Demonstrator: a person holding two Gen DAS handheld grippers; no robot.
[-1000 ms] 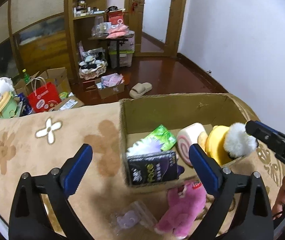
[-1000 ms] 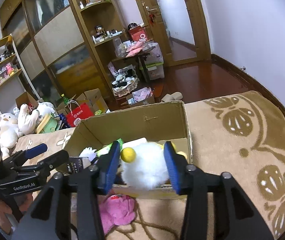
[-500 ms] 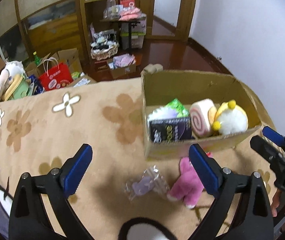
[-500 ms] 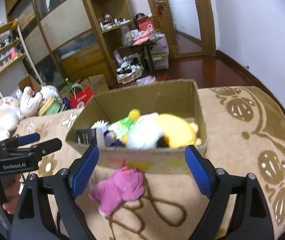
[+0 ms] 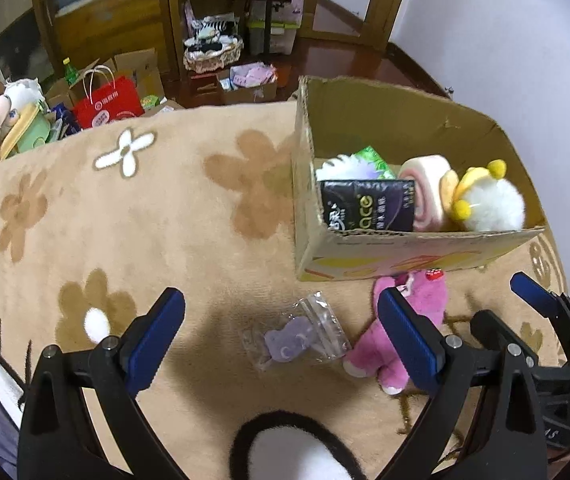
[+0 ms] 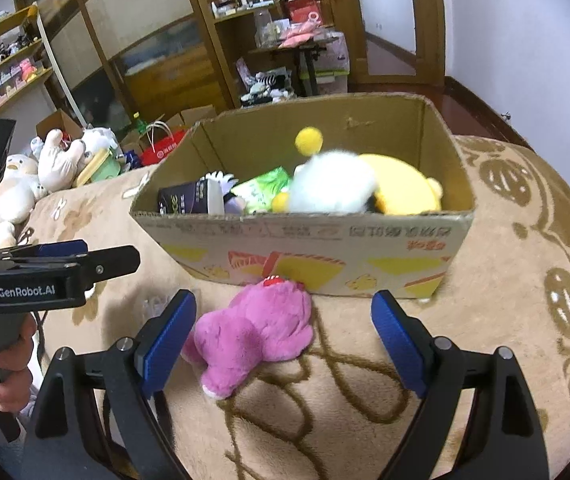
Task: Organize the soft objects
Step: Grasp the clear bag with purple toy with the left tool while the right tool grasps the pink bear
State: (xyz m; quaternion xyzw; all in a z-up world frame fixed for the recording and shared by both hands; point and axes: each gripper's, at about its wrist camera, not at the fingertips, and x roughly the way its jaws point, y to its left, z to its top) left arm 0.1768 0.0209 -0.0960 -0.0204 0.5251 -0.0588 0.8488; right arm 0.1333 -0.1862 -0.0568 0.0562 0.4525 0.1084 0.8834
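Note:
An open cardboard box (image 5: 405,268) (image 6: 325,248) stands on a beige flowered blanket. In it lies a white fluffy toy with yellow pom-poms (image 5: 489,204) (image 6: 333,188). A pink plush (image 5: 429,296) (image 6: 261,328) lies against the box's front wall. Left of it is a clear bag with a small purple toy (image 5: 297,336). My left gripper (image 5: 277,312) hangs open above the bag. My right gripper (image 6: 285,320) stands open above the pink plush, its pads clear of it. A black-and-white plush (image 5: 289,452) shows at the bottom edge of the left wrist view.
The box also holds a black tissue pack (image 5: 369,204), a green pack (image 6: 265,188), a pink swirl roll (image 5: 425,184) and a yellow plush (image 6: 401,188). Beyond the blanket's far edge are a red bag (image 5: 105,104), cartons, plush toys (image 6: 57,160) and wooden shelves.
My right gripper opened and let the white fluffy toy drop into the box, then drew back over the pink plush. The left gripper tipped downward over the clear bag.

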